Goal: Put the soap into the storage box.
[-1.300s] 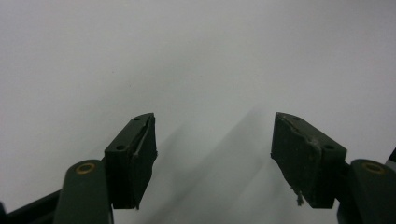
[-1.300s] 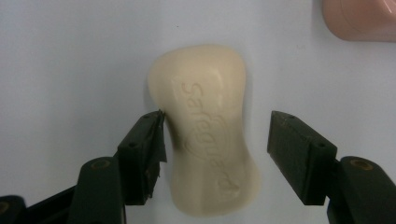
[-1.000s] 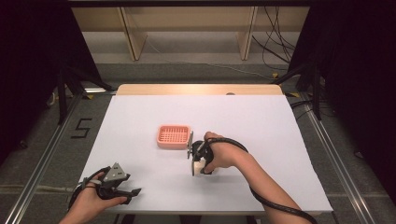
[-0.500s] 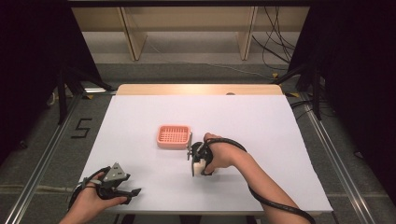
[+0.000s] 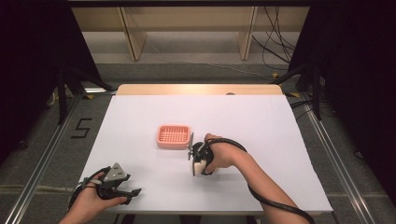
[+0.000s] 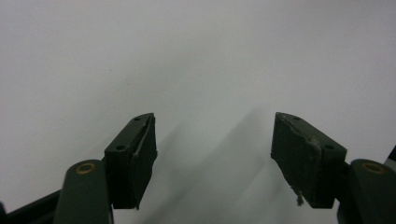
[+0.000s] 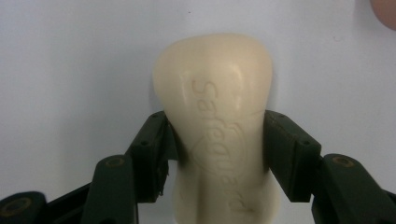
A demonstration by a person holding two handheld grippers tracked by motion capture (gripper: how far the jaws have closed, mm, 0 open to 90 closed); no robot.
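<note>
A cream bar of soap (image 7: pixel 219 121) with embossed lettering sits between the black jaws of my right gripper (image 7: pixel 217 154), which is shut on it over the white table. In the high view the right gripper (image 5: pixel 197 161) and the soap (image 5: pixel 200 169) are just right of and nearer than a pink slatted soap dish (image 5: pixel 173 136) at the table's middle. My left gripper (image 5: pixel 133 192) rests near the front left edge, pointing right. In its own view the left gripper (image 6: pixel 212 154) is open with only bare table between its jaws.
The white table top (image 5: pixel 257 121) stretches wide to the right and back. A wooden strip (image 5: pixel 201 89) runs along its far edge. The right gripper's black cable (image 5: pixel 275 205) trails off the front. Metal rails (image 5: pixel 42 163) flank the table on the floor.
My right gripper with the soap has shifted slightly toward the front of the table, away from the pink dish. The left gripper has stayed put.
</note>
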